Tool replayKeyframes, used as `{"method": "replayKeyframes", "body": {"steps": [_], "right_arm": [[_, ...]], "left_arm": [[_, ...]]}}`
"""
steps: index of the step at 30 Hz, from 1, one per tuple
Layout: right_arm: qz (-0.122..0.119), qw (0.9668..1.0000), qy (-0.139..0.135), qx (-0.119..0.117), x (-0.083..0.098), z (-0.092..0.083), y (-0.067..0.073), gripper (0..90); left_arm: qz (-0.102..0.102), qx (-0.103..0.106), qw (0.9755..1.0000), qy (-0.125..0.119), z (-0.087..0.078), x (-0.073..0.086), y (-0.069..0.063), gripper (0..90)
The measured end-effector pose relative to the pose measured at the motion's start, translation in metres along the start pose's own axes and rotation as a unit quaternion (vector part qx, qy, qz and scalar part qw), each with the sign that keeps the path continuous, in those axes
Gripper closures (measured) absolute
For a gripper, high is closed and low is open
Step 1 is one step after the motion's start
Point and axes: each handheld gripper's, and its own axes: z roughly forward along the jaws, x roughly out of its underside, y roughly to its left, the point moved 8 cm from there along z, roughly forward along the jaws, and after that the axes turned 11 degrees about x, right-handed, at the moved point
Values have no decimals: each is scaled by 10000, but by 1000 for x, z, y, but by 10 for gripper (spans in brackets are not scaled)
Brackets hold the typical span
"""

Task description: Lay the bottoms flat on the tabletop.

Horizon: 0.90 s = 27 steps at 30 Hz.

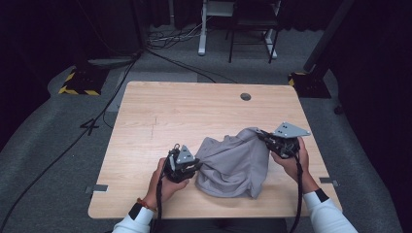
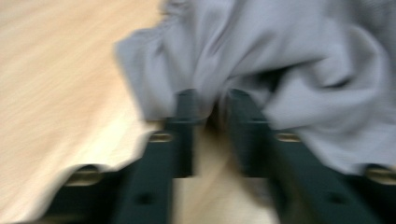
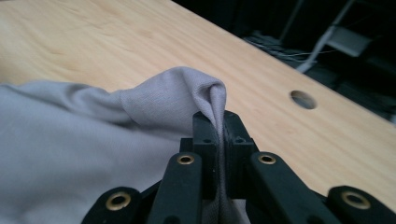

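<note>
A crumpled grey cloth [image 1: 233, 165] lies on the near right part of the wooden table [image 1: 194, 107]. My left gripper [image 1: 197, 165] is at the cloth's left edge. In the blurred left gripper view its jaws [image 2: 214, 105] stand a little apart, with a bunch of the cloth [image 2: 280, 56] caught between the tips. My right gripper [image 1: 260, 135] is at the cloth's upper right corner, which is lifted into a peak. In the right gripper view it [image 3: 217, 123] is shut on a thin fold of the cloth [image 3: 70, 140], which passes down between the pads.
A round cable hole [image 1: 245, 96] sits near the table's far edge, also seen as the hole [image 3: 302, 99] past the right gripper. Bare wood covers the far and left parts of the table. Beyond it are grey floor, cables and a dark chair [image 1: 252, 29].
</note>
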Motion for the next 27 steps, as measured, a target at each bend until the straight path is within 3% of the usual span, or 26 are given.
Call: {"method": "replayKeyframes", "body": {"steps": [3, 4, 5, 6, 8, 9, 10, 11, 12, 13, 15, 16, 17, 19, 21, 23, 25, 27], "right_arm": [[-14, 9999, 47, 144, 0, 7, -4, 858], [-43, 9997, 113, 228, 2, 11, -8, 857], [26, 9987, 292, 413, 10, 19, -17, 855], [82, 9981, 405, 447, 16, 23, -20, 853], [5, 9958, 696, 587, 32, 31, -28, 827], [5, 9958, 696, 587, 32, 31, -28, 827], [-25, 9917, 1098, 662, 52, 41, -34, 708], [-25, 9917, 1098, 662, 52, 41, -34, 708], [57, 9876, 1458, 573, 66, 47, -36, 593], [90, 9866, 1542, 528, 69, 48, -36, 538], [103, 9863, 1574, 484, 71, 48, -36, 499], [248, 9894, 1397, 293, 67, 44, -34, 439], [347, 9914, 1257, 82, 62, 42, -29, 417], [311, 9927, 1137, -241, 56, 39, -18, 362], [206, 9927, 1130, -354, 55, 40, -12, 344], [95, 9906, 1251, -548, 56, 46, 2, 285], [48, 9880, 1424, -599, 61, 52, 7, 265], [51, 9868, 1481, -647, 64, 55, 9, 283]], "left_arm": [[-50, 86, 9999, -141, -1, 0, 6, 564], [-46, -108, 9999, -65, 0, 2, 10, 564], [-46, -292, 9995, 146, 6, 6, 15, 513], [-117, -193, 9996, 165, 11, 8, 14, 498], [-107, -275, 9991, 307, 18, 10, 15, 464], [-107, -275, 9991, 307, 18, 10, 15, 449], [-150, -223, 9991, 331, 24, 9, 15, 436], [-150, -223, 9991, 331, 24, 9, 15, 427], [-178, -250, 9989, 343, 30, 6, 17, 418], [-176, -278, 9990, 313, 33, 3, 19, 407], [-168, -295, 9991, 267, 36, 0, 21, 403], [-251, -222, 9989, 322, 45, -3, 26, 395], [-305, -196, 9989, 305, 49, -5, 28, 379], [-388, -156, 9985, 361, 59, -6, 31, 367], [-420, -148, 9984, 344, 63, -7, 33, 360], [-482, -44, 9980, 410, 70, -6, 34, 356], [-276, -166, 9985, 447, 75, -9, 32, 400], [-238, -151, 9985, 460, 76, -10, 31, 474]]}}
